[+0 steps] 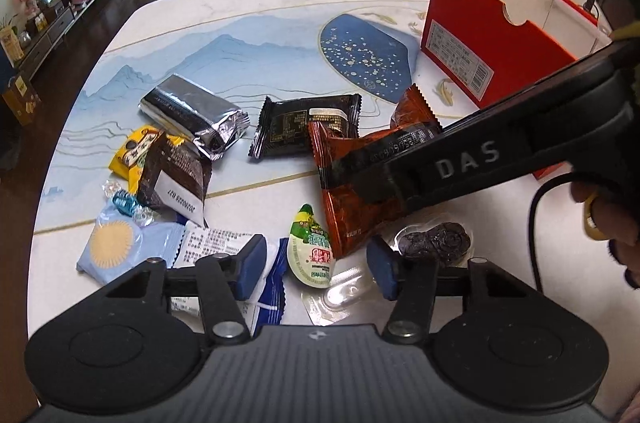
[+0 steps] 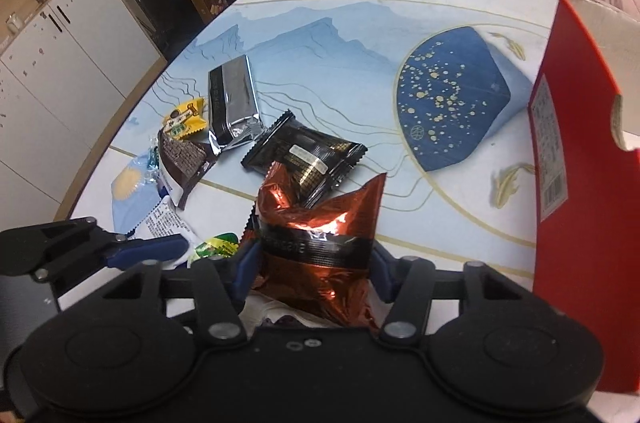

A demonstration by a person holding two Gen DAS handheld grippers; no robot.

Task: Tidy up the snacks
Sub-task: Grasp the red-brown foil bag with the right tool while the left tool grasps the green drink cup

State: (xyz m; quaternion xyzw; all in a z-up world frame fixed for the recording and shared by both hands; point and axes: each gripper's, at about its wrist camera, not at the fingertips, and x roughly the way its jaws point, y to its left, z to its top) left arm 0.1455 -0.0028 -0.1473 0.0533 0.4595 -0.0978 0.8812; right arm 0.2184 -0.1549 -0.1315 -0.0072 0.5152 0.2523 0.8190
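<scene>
1. Blue-padded and parted over the snacks, the left hand-held gripper (image 1: pixel 316 269) grasps nothing; the left wrist view alone shows the green-and-white jelly cup (image 1: pixel 310 247) between its pads and a dark sweet in a clear blister (image 1: pixel 434 241) by its right pad.
2. Left on the desk (image 1: pixel 280 3) lie a pale blue packet with a yellow disc (image 1: pixel 114 247), a yellow wrapper (image 1: pixel 134 147), a brown wafer packet (image 1: pixel 174 175) and a silver foil pack (image 1: pixel 192 113).
3. At centre lies a black sachet (image 2: pixel 306 155).
4. Only the right wrist view shows the right hand-held gripper (image 2: pixel 310 269) clenched on the crinkled red-orange foil packet (image 2: pixel 320 223), lifted above the desk.
5. Rightmost stands an open red cardboard box (image 1: pixel 480 59).
</scene>
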